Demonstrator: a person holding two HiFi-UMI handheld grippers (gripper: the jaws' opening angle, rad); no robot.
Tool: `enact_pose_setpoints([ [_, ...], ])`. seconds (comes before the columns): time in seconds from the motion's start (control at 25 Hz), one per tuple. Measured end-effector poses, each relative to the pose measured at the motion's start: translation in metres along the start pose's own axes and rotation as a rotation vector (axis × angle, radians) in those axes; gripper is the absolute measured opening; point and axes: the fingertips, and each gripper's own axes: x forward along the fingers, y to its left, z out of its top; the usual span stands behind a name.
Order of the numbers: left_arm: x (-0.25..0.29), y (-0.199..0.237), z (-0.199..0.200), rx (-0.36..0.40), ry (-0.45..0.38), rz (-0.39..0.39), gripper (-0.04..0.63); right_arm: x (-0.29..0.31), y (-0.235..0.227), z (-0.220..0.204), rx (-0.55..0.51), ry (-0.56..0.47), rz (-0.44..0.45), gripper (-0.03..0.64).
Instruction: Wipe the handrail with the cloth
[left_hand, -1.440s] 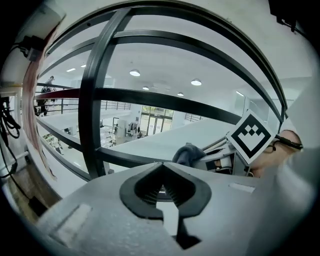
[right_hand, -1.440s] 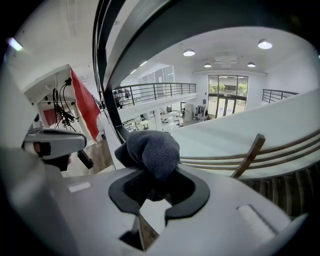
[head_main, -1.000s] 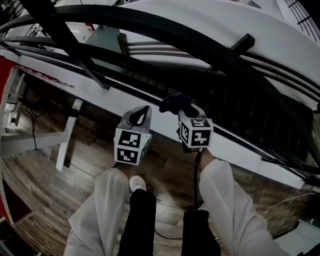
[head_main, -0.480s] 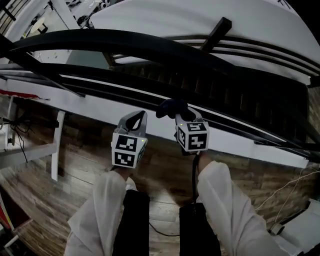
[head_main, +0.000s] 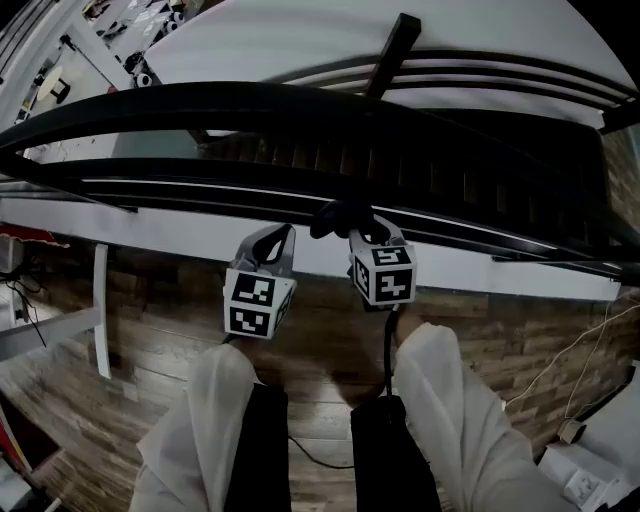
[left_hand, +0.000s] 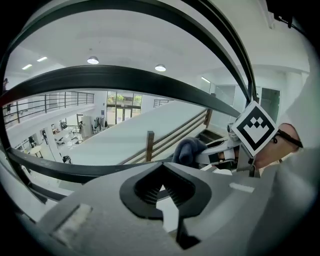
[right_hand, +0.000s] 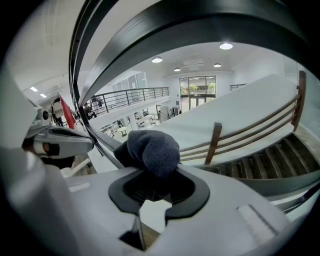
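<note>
Two grippers hover near the handrail (head_main: 300, 105): our right gripper (right_hand: 150, 194) pinches the soft, light cloth (right_hand: 152, 147), bunched at its jaws; we judge a deep bite holds best. Our left gripper (left_hand: 162, 192) sits closed, empty.

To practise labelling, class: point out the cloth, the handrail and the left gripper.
cloth (right_hand: 150, 147): right gripper view, its bunched top.
handrail (head_main: 250, 104): head view, its broad upper face.
left gripper (left_hand: 163, 168): left gripper view, where its two tips meet.
</note>
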Motion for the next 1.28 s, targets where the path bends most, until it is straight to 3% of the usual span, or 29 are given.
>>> enact_pose_setpoints([
  [1.28, 0.158, -0.328, 0.018, 0.096, 0.036, -0.265, 0.000, -0.164, -0.315, -0.109, 0.121, -0.022, -0.213, 0.074],
])
